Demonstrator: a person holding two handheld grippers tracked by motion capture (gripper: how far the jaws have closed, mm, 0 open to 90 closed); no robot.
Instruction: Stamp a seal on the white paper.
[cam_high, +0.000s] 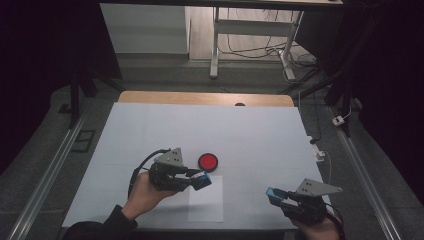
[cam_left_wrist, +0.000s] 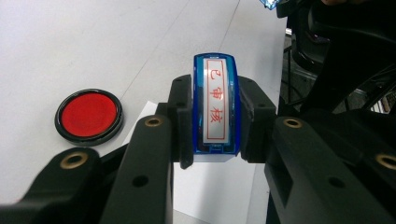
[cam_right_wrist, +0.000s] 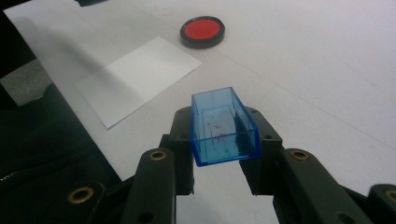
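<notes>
Left gripper (cam_left_wrist: 215, 123) pinched the blue stamp (cam_left_wrist: 215, 102) by its sides, above the table's near middle, just right of the red ink pad (cam_high: 208, 161) and over the white paper (cam_high: 206, 206). Right gripper (cam_right_wrist: 223, 140) pinched the clear blue cap (cam_right_wrist: 223, 126) at near right. Risks, judged: the smooth stamp could twist in the jaws and print skewed; the unweighted paper might slide or lift when pressed; the cap could slip out.
</notes>
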